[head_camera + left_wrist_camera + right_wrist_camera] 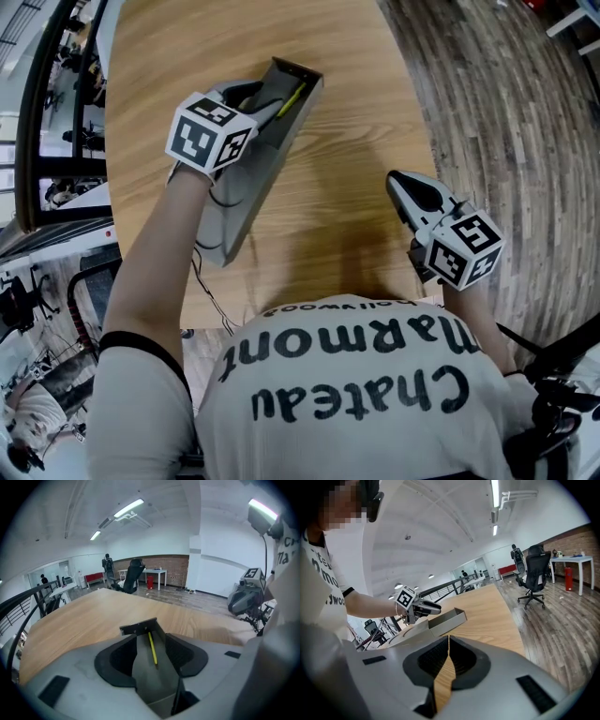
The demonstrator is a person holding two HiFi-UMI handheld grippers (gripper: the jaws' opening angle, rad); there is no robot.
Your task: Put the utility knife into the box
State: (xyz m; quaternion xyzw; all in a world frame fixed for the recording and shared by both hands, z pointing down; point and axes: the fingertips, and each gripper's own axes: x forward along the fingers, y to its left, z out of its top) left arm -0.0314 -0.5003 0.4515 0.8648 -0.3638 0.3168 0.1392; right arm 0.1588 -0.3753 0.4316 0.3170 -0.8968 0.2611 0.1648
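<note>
My right gripper (447, 653) sits nearest me at the right edge of the table (328, 187), jaws pressed together on nothing, so I'd leave it parked. My left gripper (152, 654) hangs over the box (138, 628) with jaws spread wide and gripping nothing, and the knife (153, 648), a thin yellow strip, lies along the box floor between them. I'd lift the left straight up and back, jaws wide, so no pad clips the knife or nudges the box.
</note>
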